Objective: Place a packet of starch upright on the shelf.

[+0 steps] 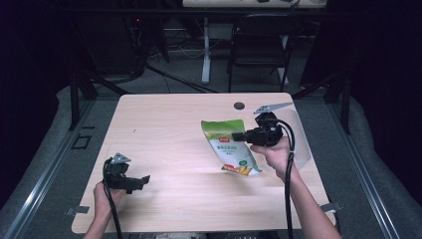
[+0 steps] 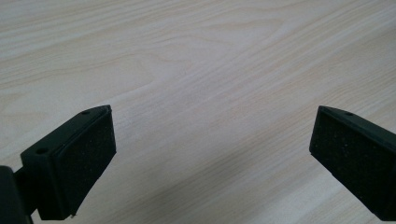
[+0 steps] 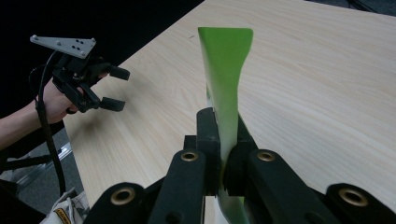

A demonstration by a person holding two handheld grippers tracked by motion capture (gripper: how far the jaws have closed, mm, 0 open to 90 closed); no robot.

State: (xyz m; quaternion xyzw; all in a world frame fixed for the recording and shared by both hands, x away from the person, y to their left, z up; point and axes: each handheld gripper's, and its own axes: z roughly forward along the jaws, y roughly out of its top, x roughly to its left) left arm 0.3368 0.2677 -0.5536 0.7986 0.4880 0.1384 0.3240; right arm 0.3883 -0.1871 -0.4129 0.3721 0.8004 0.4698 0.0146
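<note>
We pinch the green plastic snack pouch [image 1: 230, 146] in our right gripper [image 1: 247, 136]; left gripper [image 1: 140, 181], spread empty, sits well left of pouch. Next probably a second grasp.

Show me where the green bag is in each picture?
High view: the green bag is right of centre, clamped by the right hand-held gripper.
Left gripper view: bare wooden table between open jaws, no bag here.
Right gripper view: centre, bag edge-on, rising from the shut jaws.
Shared landmark: the wooden table.
</note>
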